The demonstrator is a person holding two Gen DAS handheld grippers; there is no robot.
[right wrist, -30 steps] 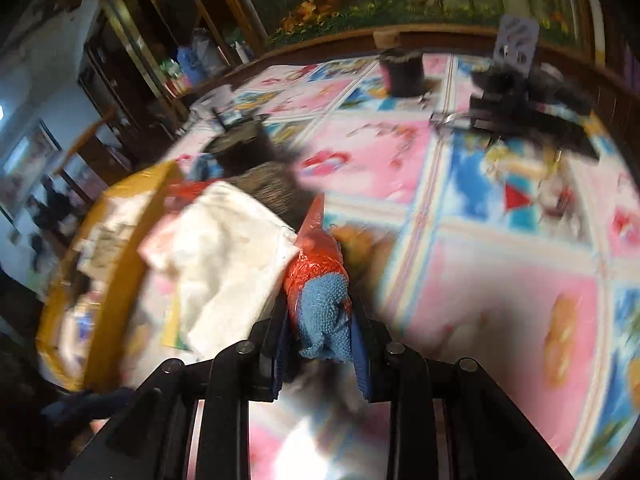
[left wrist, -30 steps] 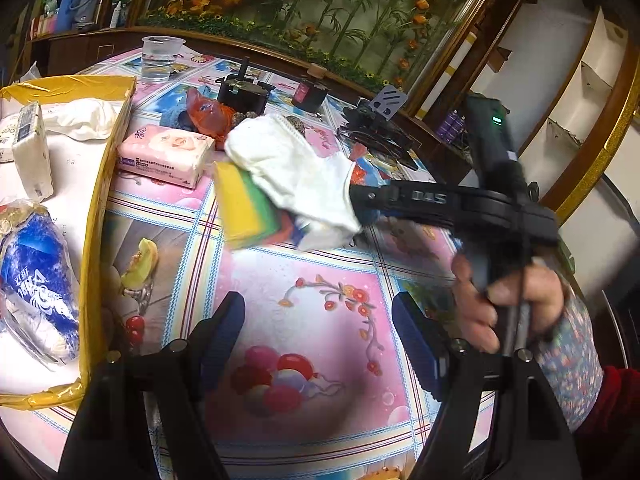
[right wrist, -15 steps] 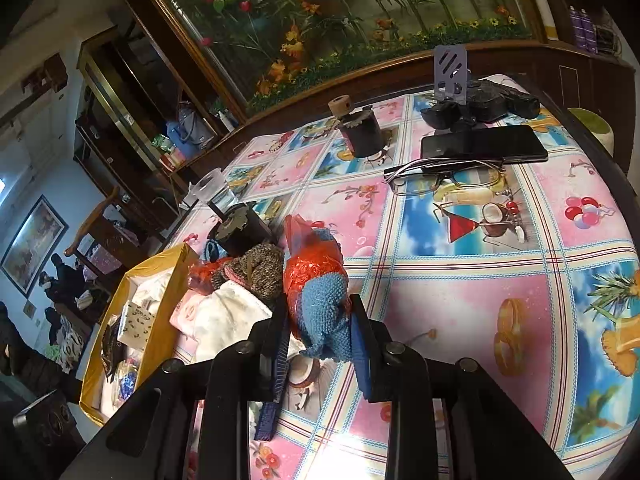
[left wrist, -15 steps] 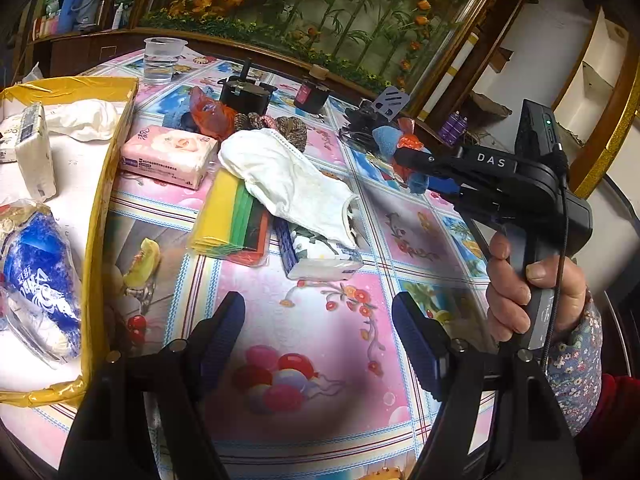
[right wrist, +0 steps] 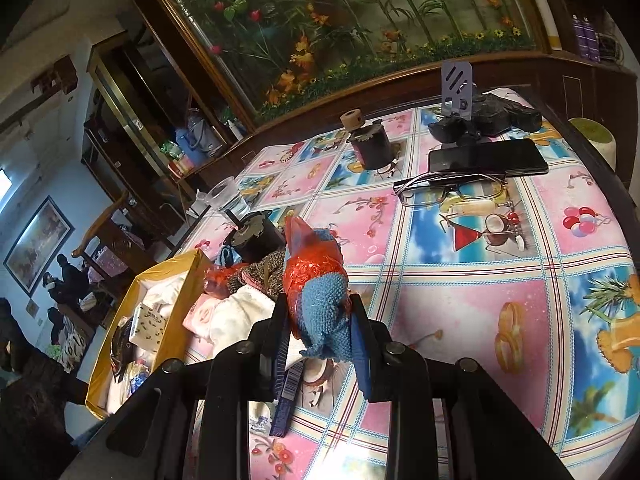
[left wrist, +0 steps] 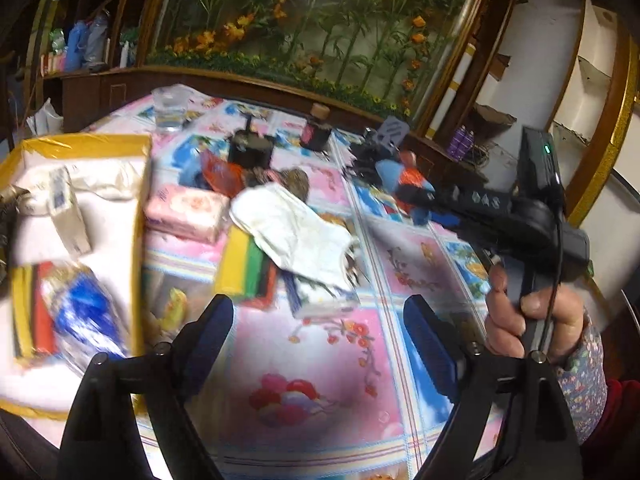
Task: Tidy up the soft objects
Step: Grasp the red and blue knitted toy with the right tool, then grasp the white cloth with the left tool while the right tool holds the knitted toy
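The right gripper (right wrist: 320, 334) jaws are pinching a blue knitted piece in red plastic wrap (right wrist: 316, 292), lifted above the table's (right wrist: 460, 292) middle. Keeping that squeeze firm while carrying it toward the yellow box (right wrist: 176, 308) at the left edge looks wise, since the wrap may slip. The left gripper (left wrist: 320, 344) jaws are opening wide, with nothing between them, and should be staying clear of the white cloth (left wrist: 296, 228).
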